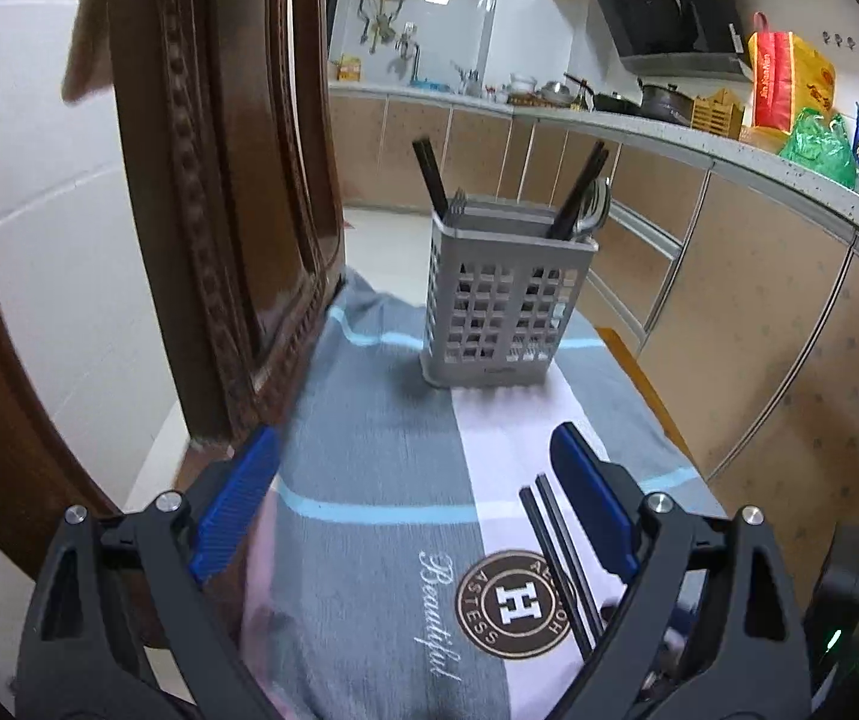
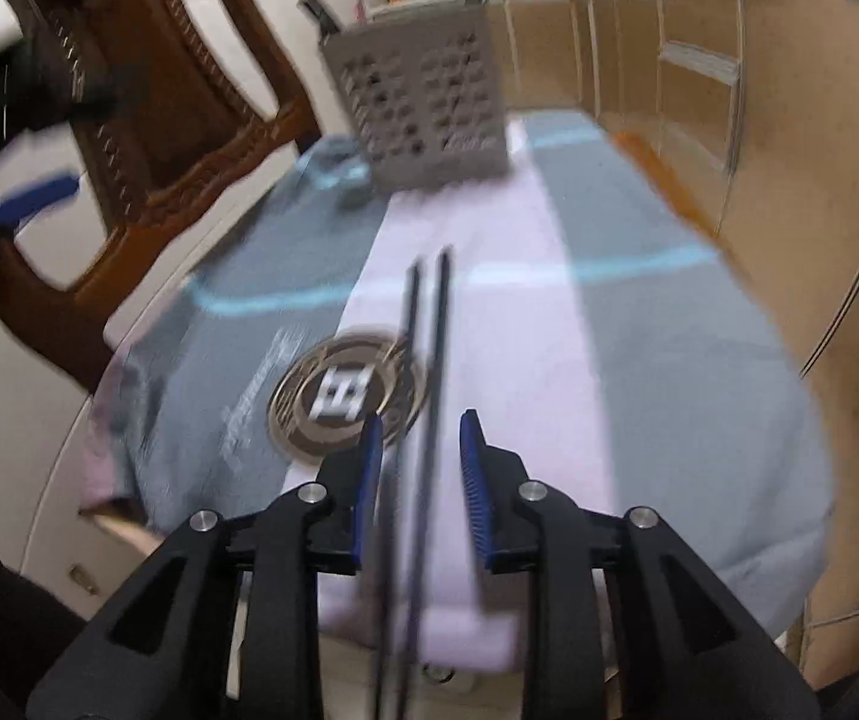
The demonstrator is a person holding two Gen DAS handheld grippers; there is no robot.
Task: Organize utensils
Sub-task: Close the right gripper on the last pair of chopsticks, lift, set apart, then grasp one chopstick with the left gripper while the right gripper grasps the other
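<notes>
**Two chopsticks lie between the right jaws, not yet gripped**

Right hand-held gripper (image 2: 419, 441): jaws partly apart, blue pads clear of the pair of black chopsticks (image 2: 426, 360) that runs between them. No grip is visible. The pair lies flat on the cloth-covered surface (image 2: 639, 360), its long axis in line with the fingers and pointing away toward the grey utensil holder (image 2: 423, 102) at the far end.

Left hand-held gripper (image 1: 414, 495): jaws wide apart, empty, chopsticks just inside its right pad.

Judgement: the right is better placed; closing should take the pair.
</notes>
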